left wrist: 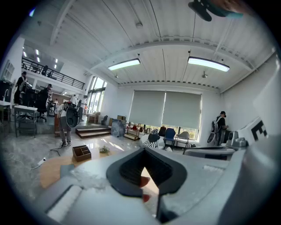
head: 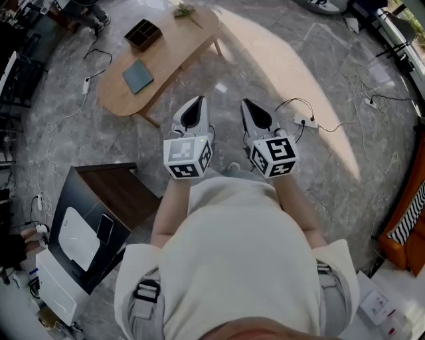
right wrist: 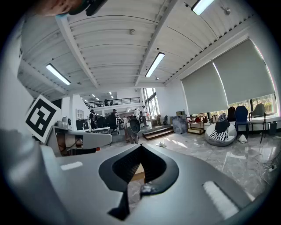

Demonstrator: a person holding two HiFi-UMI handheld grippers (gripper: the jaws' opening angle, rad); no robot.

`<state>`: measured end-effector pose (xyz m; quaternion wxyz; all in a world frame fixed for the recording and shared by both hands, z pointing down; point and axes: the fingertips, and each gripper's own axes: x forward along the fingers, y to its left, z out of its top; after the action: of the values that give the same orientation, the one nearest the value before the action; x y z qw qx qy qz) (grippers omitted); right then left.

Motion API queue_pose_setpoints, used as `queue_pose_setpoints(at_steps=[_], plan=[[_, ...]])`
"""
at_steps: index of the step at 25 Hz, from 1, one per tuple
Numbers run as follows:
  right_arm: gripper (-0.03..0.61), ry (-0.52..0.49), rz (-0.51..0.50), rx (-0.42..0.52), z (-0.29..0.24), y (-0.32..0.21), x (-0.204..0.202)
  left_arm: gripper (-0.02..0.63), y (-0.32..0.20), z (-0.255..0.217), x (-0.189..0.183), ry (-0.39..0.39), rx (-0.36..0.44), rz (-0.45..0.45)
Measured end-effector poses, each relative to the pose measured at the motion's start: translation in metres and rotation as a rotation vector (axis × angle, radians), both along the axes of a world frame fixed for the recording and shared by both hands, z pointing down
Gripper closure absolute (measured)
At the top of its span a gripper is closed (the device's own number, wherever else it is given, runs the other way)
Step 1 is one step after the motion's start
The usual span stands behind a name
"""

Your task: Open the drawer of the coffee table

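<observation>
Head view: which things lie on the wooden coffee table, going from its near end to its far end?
On the coffee table: teal notebook → dark divided box → small green sprig.

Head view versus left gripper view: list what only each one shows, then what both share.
Only the head view shows the wearer's torso and a dark cabinet on the floor at lower left. Only the left gripper view shows the ceiling lights, the window blinds and a person standing at the far right. Both show the left gripper and the right gripper, each shut and empty, the wooden coffee table ahead of them, and the brown divided tray on it.
</observation>
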<state>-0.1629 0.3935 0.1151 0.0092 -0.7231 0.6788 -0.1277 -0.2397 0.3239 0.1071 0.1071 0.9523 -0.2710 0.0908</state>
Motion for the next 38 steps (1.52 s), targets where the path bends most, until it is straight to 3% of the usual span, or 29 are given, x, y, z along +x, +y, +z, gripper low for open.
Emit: queue_pose_setpoints(at_steps=[16,23,29,38], plan=[[0.578,-0.007,-0.07,0.015,0.0,0.003,-0.001,0.612,0.003,0.008,0.006,0.0,0.0,-0.029],[0.577,-0.079,-0.055,0.023,0.007,-0.011,0.005,0.612,-0.011,0.019,0.006,-0.031,0.006,-0.035],[0.577,-0.089,-0.037,0.0,0.016,-0.037,0.029,0.612,-0.043,0.033,0.018,-0.047,0.003,-0.057],[0.577,-0.092,-0.035,-0.041,0.029,-0.109,0.09,0.612,-0.126,0.065,0.063,-0.053,-0.077,-0.078]])
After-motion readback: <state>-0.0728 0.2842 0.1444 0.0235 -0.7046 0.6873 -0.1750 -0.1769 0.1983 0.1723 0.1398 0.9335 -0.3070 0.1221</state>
